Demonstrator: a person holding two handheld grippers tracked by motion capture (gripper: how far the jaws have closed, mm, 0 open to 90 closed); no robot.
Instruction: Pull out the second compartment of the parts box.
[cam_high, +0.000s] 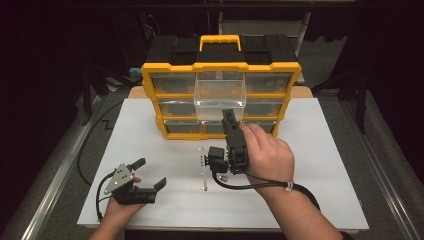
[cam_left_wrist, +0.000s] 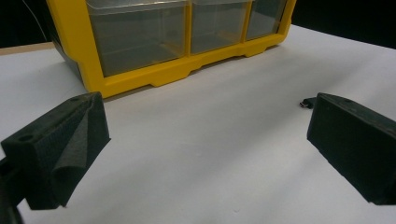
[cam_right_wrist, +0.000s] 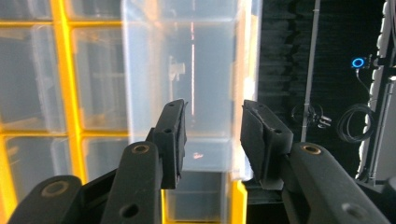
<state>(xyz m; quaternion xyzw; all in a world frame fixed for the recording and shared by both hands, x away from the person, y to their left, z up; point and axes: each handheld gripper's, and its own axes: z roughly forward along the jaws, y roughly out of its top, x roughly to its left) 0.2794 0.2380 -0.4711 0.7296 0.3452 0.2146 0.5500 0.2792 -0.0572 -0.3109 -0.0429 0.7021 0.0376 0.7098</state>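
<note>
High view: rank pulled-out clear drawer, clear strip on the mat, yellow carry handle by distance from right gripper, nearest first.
From the right gripper:
1. Pulled-out clear drawer, just beyond its tips.
2. Clear strip, on the mat toward the person.
3. Yellow carry handle, atop the organizer, farthest back.

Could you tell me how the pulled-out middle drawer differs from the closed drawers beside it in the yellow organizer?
The pulled-out drawer juts forward from the yellow organizer, while the closed drawers sit flush in it. The right gripper is at the pulled-out drawer's front; the closed ones have none near them. All are clear plastic.
</note>
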